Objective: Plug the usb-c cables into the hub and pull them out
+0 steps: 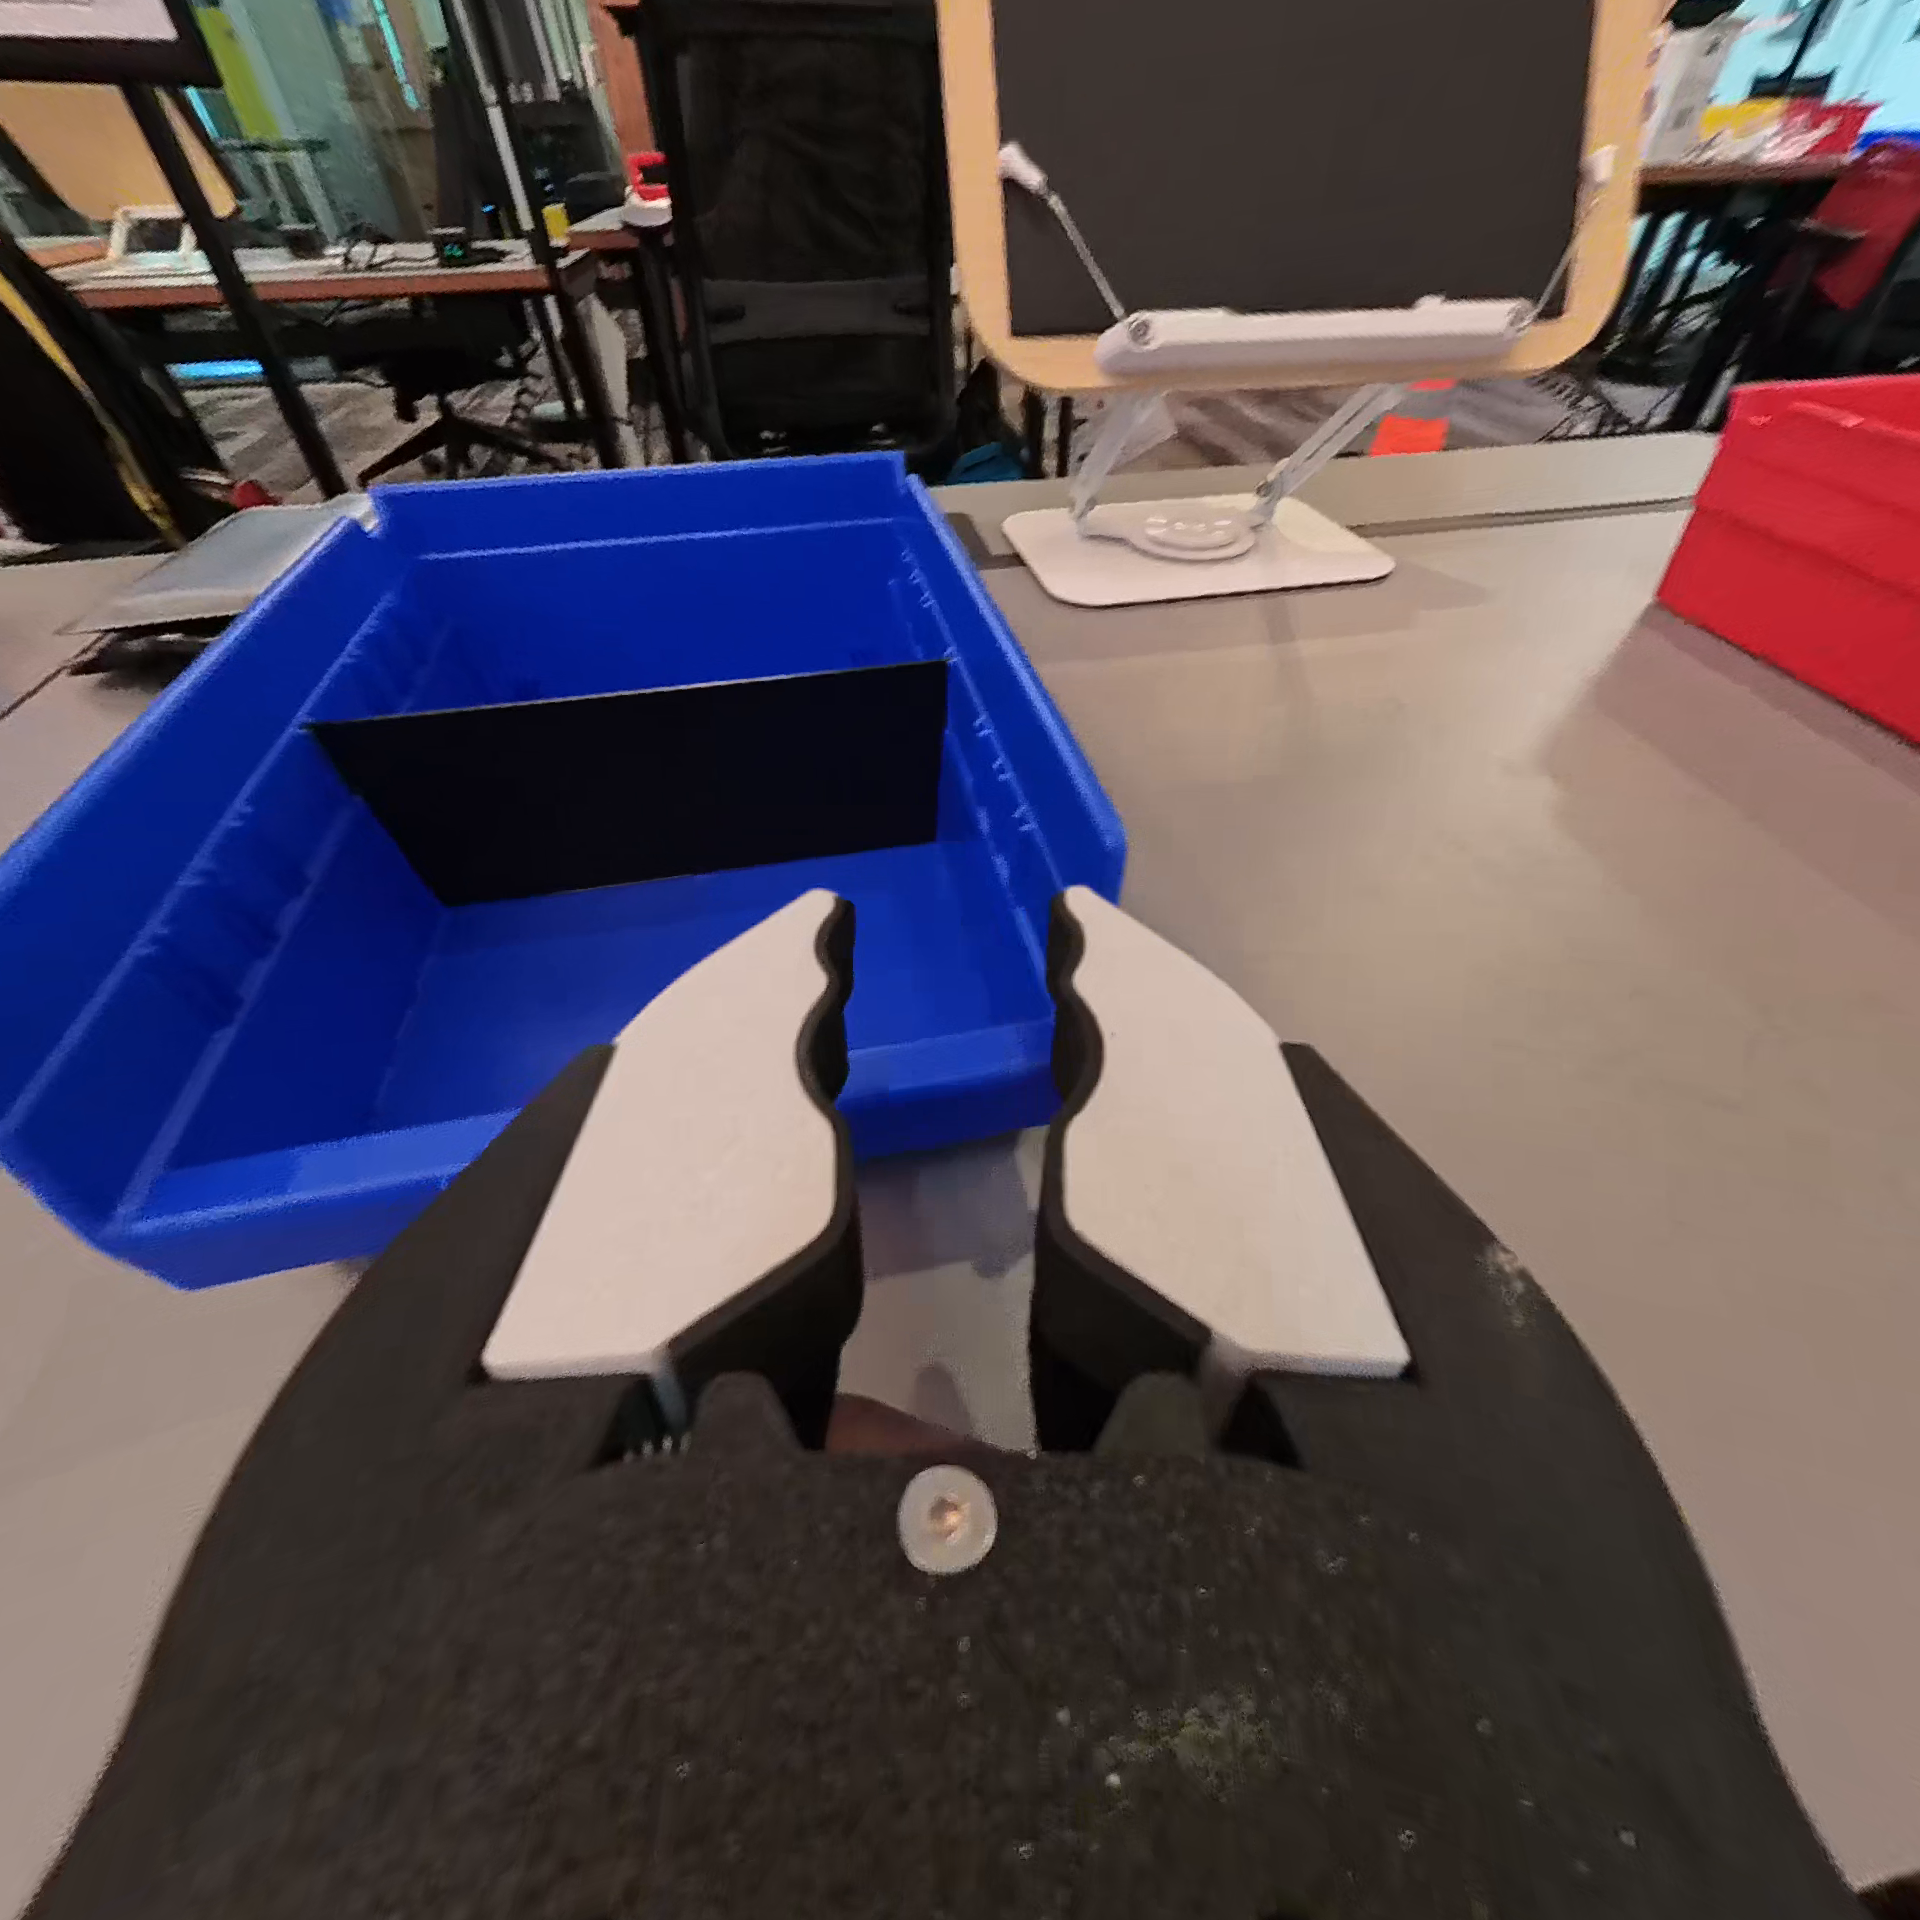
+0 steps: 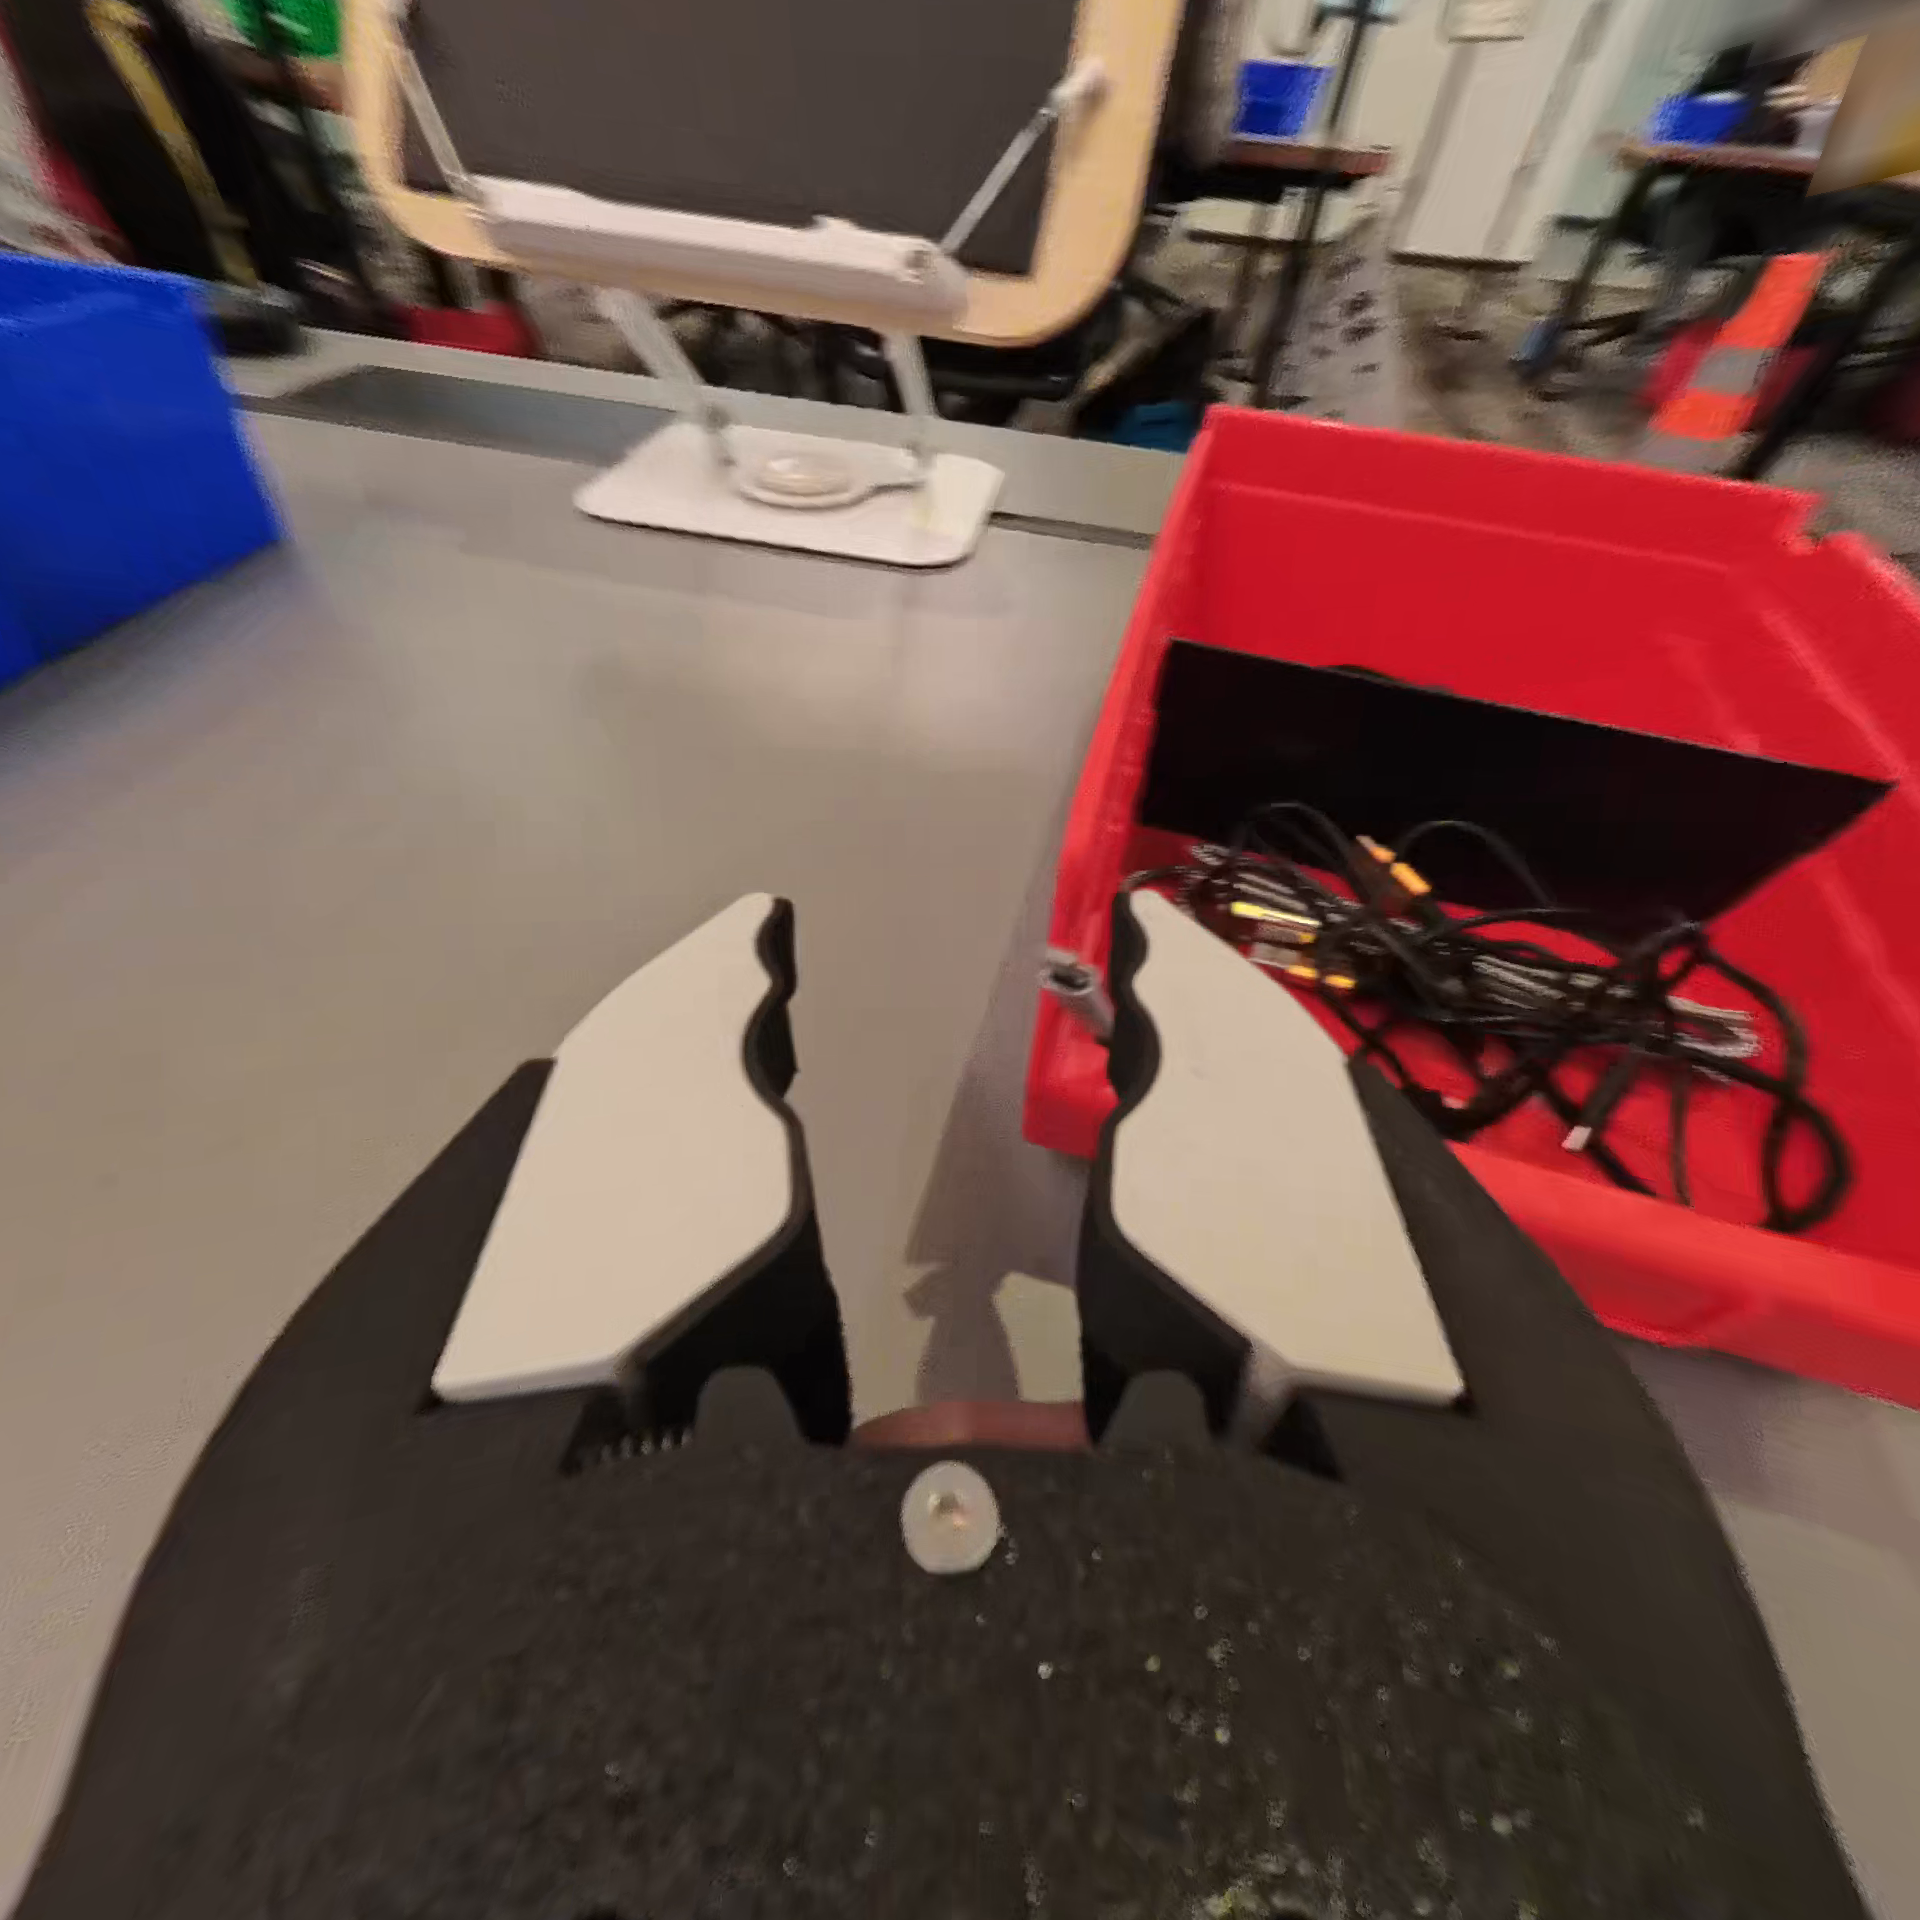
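The grey flat bench (image 1: 1455,883) is seen bare between two bins, with a tan-framed dark panel on a white folding stand (image 1: 1278,343) at 12 o'clock of it. The blue plastic bin with a black divider (image 1: 239,935) lies at 10 o'clock of the left gripper (image 1: 951,914); its near compartment shows nothing inside, and the part behind the divider is hidden. The red plastic bin with a black divider (image 2: 1455,582) lies at 2 o'clock of the right gripper (image 2: 951,914).

The tangle of black braided usb-c cables with orange-banded plugs (image 2: 1507,997) is lodged in the near compartment of the red bin. One silver connector (image 2: 1075,987) rests at the bin's near left rim, just beside the right gripper's right finger.

Both grippers are held above the bench with jaws spread and nothing between them. The step in hand is judged to be the opening one: no cable has been taken up, and nothing is plugged.

The next move is judged to call for the right gripper to be turned toward 2 o'clock, lowered into the red bin, and closed on a single plug body, clear of the neighbouring loops.

No hub can be identified with certainty in either view. The right wrist view is blurred, so individual cables cannot be counted.
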`<state>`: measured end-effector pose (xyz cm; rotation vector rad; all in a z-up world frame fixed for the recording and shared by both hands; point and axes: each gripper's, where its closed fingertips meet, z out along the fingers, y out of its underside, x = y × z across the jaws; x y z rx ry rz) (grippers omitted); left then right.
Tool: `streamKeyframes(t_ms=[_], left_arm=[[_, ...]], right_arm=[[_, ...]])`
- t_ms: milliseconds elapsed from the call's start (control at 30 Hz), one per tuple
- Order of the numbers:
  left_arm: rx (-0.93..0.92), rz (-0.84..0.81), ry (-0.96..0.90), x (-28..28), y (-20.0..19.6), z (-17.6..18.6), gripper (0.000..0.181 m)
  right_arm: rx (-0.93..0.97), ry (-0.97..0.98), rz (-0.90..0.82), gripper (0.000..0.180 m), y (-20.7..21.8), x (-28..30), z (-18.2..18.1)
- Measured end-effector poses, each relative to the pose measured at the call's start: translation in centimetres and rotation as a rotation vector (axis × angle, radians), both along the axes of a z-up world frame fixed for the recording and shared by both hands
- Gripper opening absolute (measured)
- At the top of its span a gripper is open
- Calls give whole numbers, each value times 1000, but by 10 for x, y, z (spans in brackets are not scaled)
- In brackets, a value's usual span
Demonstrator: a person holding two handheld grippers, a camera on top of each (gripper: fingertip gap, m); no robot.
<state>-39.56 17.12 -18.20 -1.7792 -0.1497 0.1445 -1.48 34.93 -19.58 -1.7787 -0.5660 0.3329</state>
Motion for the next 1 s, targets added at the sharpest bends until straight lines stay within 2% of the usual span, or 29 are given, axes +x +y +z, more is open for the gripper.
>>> streamKeyframes(t_ms=[67,133,333,400,467,533,700,767,867,1000], left_arm=[[11,-23,-7,6,0,1,35],[0,-30,8,10,0,-1,35],[2,-81,32,30,6,0,36],[-9,-105,22,49,6,2,36],[2,-146,-125,88,10,10,36],[30,-308,-249,155,26,23,36],[-88,-531,-136,286,93,22,40],[-159,-571,-94,316,123,10,40],[-290,-611,-124,346,156,-11,38],[-339,-582,-121,360,186,-27,32]], right_arm=[[-21,-32,-98,63,13,4,-4],[-15,-29,-117,63,19,1,-5],[-70,-41,85,64,11,-28,-14],[-94,5,164,54,-1,-34,-9],[-73,64,198,42,-11,-33,2],[-23,55,142,53,-14,-18,13],[89,1,-83,63,-6,51,33],[110,-6,-197,61,3,86,36],[70,-23,-365,58,20,138,25],[-91,8,-409,56,37,168,-11]])
